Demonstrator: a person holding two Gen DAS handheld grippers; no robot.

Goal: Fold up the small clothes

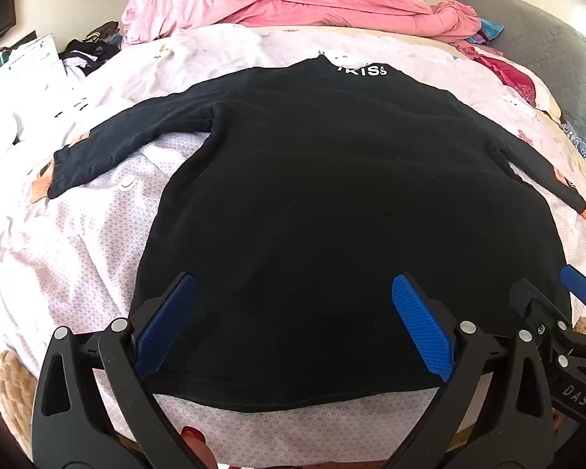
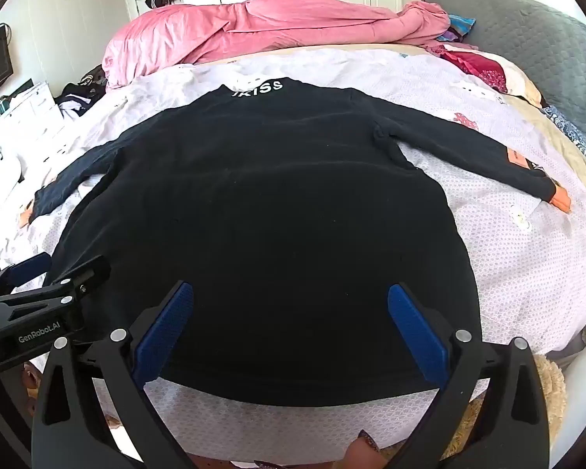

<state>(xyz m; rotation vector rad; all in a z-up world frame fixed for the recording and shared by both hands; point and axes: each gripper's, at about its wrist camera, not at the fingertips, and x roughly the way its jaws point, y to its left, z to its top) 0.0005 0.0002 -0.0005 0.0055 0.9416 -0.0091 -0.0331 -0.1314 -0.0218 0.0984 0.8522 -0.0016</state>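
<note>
**A:** Blue-padded fingers sit closest: the left gripper [image 1: 293, 324] has its jaws spread wide with nothing between them, hanging over the hem of the black long-sleeved top [image 1: 332, 203]. The right gripper [image 2: 291, 332] is just as wide and just as empty, over the same hem.

**B:** And the top itself?

**A:** Laid flat on the pale patterned bedsheet [image 1: 90, 242], hem at six o'clock, collar with white lettering [image 1: 365, 70] at twelve, left sleeve [image 1: 129, 144] out toward nine, right sleeve [image 2: 488, 156] toward three. No fold is started, I'd judge.

**B:** So what might spoil it?

**A:** Black cloth on soft bedding. If the fingers dig too deep at the hem, they could pinch the sheet along with the top and drag both. Too shallow, and they may catch only the upper layer, so the back stays behind and the fold bunches.

**B:** Anything else?

**A:** The two grippers are close together near the middle of the hem. Lifting from there could let the outer corners sag, giving a crooked crease. The sleeves are also spread wide; left out, they'd likely trail.

**B:** And that pink duvet [image 1: 285, 0] at twelve?

**A:** Well apart from the collar. No trouble.
</note>
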